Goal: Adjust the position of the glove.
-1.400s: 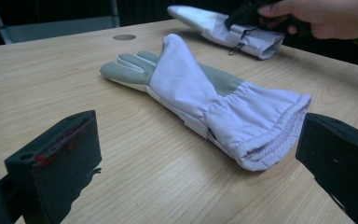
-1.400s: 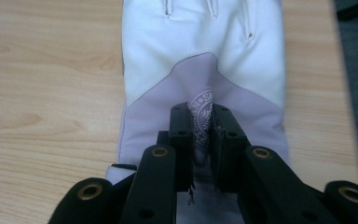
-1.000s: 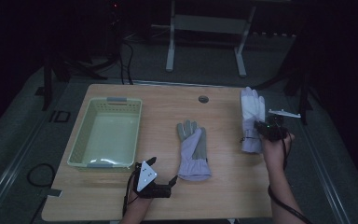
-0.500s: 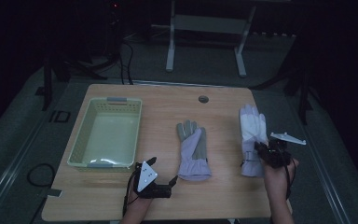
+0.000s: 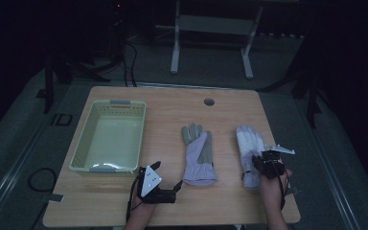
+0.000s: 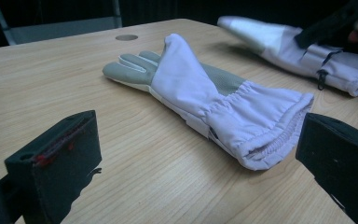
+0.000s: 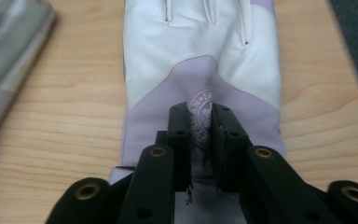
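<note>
Pale lilac-and-white glove (image 5: 250, 154) flat at table's right, fingers pointing far, fabric near cuff pinched. Lilac-and-grey glove (image 5: 199, 155) flat at centre, cuff near, fingers far, well apart.

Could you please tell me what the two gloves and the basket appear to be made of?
The lilac-and-grey glove looks like soft woven fabric with a matte, rubbery grey palm; its cuff is gathered. The white-and-lilac glove seems smooth, leather-like with stitched seams. The pale green basket appears to be moulded plastic, perforated near the rim.
</note>
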The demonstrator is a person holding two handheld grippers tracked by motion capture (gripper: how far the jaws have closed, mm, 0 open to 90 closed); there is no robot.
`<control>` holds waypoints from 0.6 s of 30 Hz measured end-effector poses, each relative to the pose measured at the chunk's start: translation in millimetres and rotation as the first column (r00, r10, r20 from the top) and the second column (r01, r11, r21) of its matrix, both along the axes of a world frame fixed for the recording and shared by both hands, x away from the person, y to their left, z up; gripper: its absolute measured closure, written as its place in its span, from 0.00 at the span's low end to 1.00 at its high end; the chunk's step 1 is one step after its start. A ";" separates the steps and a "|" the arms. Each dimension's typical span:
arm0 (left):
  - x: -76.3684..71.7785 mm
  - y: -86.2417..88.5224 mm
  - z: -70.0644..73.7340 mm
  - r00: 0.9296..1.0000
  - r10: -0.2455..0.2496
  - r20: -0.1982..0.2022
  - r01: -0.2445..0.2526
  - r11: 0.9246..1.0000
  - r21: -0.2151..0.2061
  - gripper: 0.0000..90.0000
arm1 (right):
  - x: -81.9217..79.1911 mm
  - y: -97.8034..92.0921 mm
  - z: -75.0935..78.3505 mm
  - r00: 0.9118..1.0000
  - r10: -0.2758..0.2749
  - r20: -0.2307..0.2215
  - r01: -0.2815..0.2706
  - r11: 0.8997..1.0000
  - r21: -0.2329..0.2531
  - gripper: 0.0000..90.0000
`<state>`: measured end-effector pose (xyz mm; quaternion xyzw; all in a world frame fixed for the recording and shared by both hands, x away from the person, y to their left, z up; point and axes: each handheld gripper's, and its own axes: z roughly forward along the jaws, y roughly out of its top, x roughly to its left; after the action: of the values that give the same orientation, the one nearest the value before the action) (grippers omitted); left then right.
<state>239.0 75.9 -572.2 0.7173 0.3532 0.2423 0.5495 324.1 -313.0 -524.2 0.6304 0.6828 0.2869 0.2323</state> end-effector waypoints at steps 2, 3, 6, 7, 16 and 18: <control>0.0 0.0 0.0 1.000 0.000 0.000 0.000 1.000 0.000 0.00 | 2.6 0.2 -7.4 1.000 0.002 -0.015 -0.002 1.000 0.007 0.83; 0.0 0.0 0.0 1.000 0.000 0.001 0.000 1.000 0.000 0.00 | 2.6 0.0 -9.0 1.000 0.002 -0.008 -0.002 1.000 0.009 0.81; -0.1 0.0 0.0 1.000 -0.001 0.001 0.001 1.000 0.001 0.00 | 1.5 -2.0 -8.3 1.000 0.012 -0.001 -0.012 1.000 0.019 0.77; 0.0 0.1 0.0 1.000 -0.001 0.000 0.001 1.000 0.000 0.00 | 1.0 -3.4 -6.5 1.000 0.021 0.003 -0.021 1.000 0.021 0.74; 0.1 0.0 0.0 1.000 -0.001 -0.001 0.001 1.000 -0.001 0.00 | 1.0 -23.0 10.6 0.986 0.161 0.051 -0.162 0.986 0.025 0.53; 0.2 0.2 0.0 1.000 -0.001 -0.002 0.001 1.000 -0.002 0.00 | 2.7 -28.1 12.3 0.975 0.215 0.062 -0.217 0.975 0.038 0.54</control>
<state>239.2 76.2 -572.1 0.7173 0.3537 0.2409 0.5498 326.7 -341.2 -511.9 0.5490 0.7338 0.3436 0.2052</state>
